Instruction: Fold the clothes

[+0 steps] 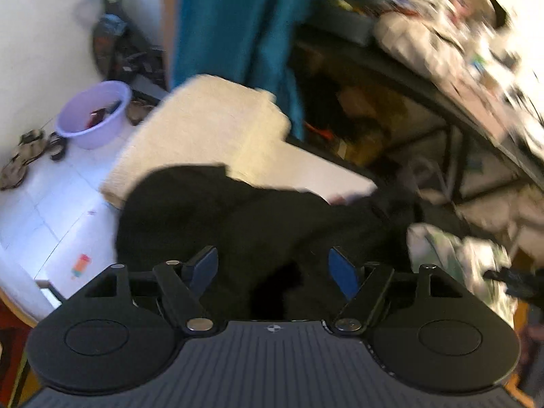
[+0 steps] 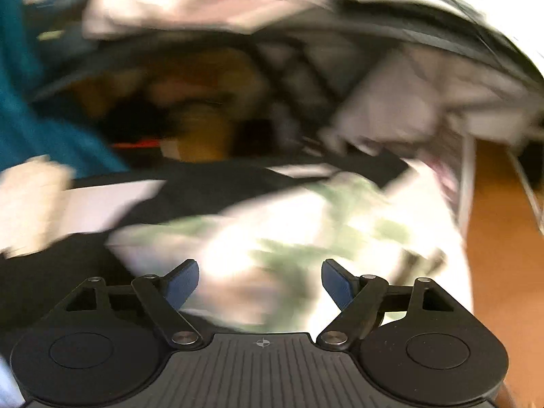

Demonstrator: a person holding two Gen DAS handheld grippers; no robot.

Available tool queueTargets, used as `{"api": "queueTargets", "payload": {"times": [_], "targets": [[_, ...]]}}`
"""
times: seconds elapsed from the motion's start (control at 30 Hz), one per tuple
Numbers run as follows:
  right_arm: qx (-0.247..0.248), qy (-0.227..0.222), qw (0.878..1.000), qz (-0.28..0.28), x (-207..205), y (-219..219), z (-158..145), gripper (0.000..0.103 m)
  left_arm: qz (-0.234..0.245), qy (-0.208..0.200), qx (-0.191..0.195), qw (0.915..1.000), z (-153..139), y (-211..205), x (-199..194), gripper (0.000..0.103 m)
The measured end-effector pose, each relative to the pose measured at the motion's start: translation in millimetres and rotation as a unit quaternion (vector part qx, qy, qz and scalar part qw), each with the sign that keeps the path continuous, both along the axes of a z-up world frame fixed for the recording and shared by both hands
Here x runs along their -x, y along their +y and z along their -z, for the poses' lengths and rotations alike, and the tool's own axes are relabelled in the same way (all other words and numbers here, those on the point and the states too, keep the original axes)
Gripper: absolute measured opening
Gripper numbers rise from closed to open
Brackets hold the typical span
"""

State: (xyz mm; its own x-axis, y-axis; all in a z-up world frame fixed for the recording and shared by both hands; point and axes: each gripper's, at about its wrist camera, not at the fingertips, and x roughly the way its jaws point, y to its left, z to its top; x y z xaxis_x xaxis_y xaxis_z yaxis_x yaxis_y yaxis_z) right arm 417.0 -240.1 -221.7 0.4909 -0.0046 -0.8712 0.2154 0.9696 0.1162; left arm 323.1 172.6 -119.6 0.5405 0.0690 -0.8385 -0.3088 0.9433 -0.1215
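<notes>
The left gripper (image 1: 273,272) had its jaws spread wide with nothing between them, over a black garment (image 1: 238,217) heaped on the white surface (image 1: 340,178). The right gripper (image 2: 260,284) had its jaws spread too, empty, over a blurry white and green cloth (image 2: 289,224). A cream towel (image 1: 210,125) lay past the black garment. A purple basin (image 1: 93,114) sat on the floor.

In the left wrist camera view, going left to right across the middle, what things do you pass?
Sandals on the floor → lilac basin → cream towel → black garment → green and white patterned cloth.
</notes>
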Motion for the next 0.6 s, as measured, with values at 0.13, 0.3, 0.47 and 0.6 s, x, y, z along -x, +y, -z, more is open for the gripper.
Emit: {"api": "queueTargets", "payload": {"times": [0.13, 0.3, 0.47, 0.6], "targets": [[-0.04, 0.029, 0.998, 0.043, -2, -24, 32, 0.081, 0.058, -0.006, -0.025, 0.998, 0, -38, 4, 0.085], [-0.083, 0.005, 0.997, -0.001, 8, -4, 1, 0.008, 0.112, -0.011, -0.045, 0.9926, -6, -59, 14, 0.088], [-0.17, -0.116, 0.971, -0.12, 25, 47, -95, 0.007, 0.161, -0.011, -0.077, 0.9839, -7, -78, 14, 0.091], [-0.279, -0.17, 0.923, -0.204, 21, 75, -177, 0.006, 0.178, -0.041, -0.07, 0.9807, -29, -88, 2, 0.094]]}}
